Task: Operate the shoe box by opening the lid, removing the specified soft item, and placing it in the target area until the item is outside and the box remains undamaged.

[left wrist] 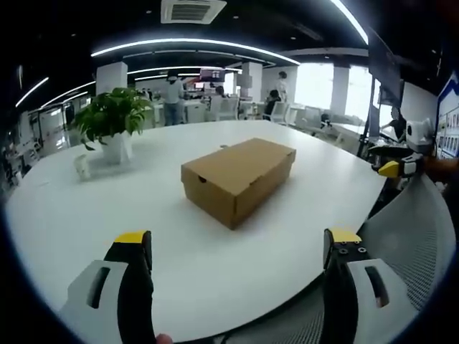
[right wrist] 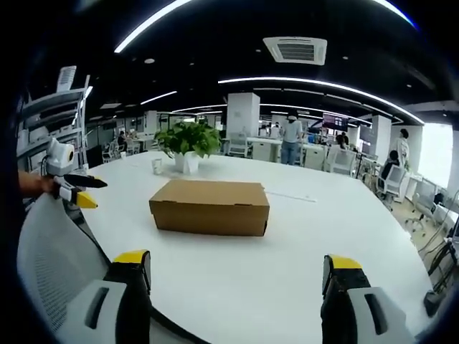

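Observation:
A brown cardboard shoe box [left wrist: 239,177] lies on the white round table [left wrist: 107,215] with its lid down. In the left gripper view my left gripper [left wrist: 238,244] is open, jaws wide apart, held back from the box near the table's front edge. The right gripper [left wrist: 401,166] enters that view at the far right, above a grey mesh chair back. From the right gripper view the same box [right wrist: 209,206] sits ahead of my open right gripper [right wrist: 237,266], and the left gripper [right wrist: 72,188] shows at the left edge. The soft item is hidden inside the box.
A potted green plant [left wrist: 112,122] in a white pot stands on the far left of the table, with a small white cup [left wrist: 82,166] beside it. Grey mesh chair backs [left wrist: 409,229] [right wrist: 50,258] sit at the table's near edge. People and desks fill the office behind.

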Demonstrator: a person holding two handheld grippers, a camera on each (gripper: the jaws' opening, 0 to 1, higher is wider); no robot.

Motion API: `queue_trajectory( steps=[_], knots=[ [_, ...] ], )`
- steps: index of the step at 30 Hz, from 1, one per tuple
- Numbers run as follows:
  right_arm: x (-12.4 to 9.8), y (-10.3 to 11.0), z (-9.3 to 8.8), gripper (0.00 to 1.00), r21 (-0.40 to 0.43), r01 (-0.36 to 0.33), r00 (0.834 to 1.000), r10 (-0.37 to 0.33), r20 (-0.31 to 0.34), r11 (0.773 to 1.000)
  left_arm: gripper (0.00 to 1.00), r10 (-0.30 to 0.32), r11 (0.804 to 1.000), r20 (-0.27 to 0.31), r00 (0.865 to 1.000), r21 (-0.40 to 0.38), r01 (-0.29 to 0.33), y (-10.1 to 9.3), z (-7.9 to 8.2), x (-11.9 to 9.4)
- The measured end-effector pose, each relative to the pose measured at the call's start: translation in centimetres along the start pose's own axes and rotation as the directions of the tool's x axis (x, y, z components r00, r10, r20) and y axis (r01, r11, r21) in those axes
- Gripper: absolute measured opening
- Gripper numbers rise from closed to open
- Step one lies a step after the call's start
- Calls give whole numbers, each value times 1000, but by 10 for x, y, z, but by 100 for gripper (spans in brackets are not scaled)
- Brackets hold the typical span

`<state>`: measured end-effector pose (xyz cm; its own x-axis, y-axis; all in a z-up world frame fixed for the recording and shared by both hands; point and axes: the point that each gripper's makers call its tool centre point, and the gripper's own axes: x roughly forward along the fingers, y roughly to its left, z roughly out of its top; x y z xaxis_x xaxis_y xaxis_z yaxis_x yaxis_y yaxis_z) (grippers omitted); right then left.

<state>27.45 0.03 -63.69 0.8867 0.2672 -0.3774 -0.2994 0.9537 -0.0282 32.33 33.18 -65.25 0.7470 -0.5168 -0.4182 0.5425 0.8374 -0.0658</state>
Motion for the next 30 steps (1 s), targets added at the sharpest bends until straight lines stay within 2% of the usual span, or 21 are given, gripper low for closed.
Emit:
queue_trajectory(
  steps=[10, 18, 30],
  knots=[
    [4, -11, 6, 100, -24, -36, 999, 36, -19, 999, 99, 8, 1000, 9, 1000, 12, -8, 4, 21, 5],
    [11, -12, 10, 100, -43, -66, 997, 65, -31, 997, 99, 21, 1000, -12, 1000, 12, -21, 12, 22, 14],
    [25, -13, 18, 100, -78, -107, 994, 105, -34, 991, 99, 16, 1000, -8, 1000, -3, -16, 14, 28, 33]
  ],
)
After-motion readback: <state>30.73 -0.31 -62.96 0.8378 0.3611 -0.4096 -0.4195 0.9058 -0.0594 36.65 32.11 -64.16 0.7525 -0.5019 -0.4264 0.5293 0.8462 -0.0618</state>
